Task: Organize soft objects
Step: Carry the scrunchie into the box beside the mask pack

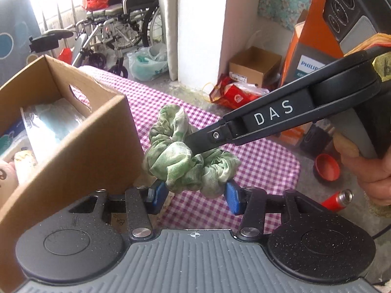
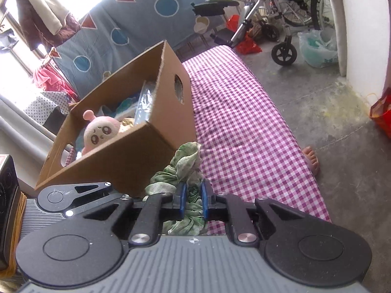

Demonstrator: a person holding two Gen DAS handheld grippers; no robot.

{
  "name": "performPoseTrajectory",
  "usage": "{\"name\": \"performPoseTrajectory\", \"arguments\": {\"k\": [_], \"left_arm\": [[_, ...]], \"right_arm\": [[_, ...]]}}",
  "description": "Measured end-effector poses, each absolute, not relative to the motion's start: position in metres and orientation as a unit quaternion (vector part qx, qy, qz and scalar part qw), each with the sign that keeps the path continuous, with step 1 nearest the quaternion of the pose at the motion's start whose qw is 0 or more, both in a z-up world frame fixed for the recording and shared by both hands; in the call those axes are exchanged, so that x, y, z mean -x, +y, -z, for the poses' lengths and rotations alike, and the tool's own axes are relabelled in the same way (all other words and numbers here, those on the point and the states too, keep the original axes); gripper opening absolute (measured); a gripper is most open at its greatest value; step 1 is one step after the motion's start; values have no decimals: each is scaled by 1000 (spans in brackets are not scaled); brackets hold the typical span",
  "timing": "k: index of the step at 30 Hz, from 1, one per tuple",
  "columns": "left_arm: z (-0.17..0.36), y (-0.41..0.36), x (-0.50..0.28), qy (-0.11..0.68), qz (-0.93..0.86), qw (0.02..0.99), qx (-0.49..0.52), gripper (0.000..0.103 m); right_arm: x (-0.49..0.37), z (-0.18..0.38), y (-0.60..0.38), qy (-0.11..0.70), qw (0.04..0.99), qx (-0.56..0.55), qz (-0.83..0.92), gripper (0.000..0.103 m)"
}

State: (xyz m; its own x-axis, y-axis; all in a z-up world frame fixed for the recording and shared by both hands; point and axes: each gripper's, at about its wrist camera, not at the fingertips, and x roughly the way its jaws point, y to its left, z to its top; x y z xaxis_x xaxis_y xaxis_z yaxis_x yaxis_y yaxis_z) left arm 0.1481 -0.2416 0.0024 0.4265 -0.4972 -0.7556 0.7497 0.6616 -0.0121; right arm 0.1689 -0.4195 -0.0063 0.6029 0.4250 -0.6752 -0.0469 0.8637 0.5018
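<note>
A pink-checked counter [image 2: 244, 122] runs through a cluttered room, with a cardboard box [image 2: 136, 146] on it at my ten o'clock. My right tongs [image 2: 194, 201] are pinched nearly closed on the green scrunchie [image 1: 188, 161]. My left tongs [image 1: 193, 195] sit half open, blue pads touching the scrunchie's lower edge from both sides.

Scrunchie [image 1: 185, 156] lies right of the box [image 1: 80, 144] — plush toy [image 2: 100, 131] inside.
</note>
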Motion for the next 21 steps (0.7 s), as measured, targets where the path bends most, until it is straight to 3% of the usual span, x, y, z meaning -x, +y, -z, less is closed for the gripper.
{"name": "performPoseTrajectory", "arguments": {"k": [12,21], "left_arm": [[-84,-186,-139,269,338,896,-106,49],[-64,-162,-207,333,302,892,-43,49]], "right_arm": [[-152,-109,-370,308,916,-159,-203,14],[-228,-117,-324,330,906,-99,-246,14]]}}
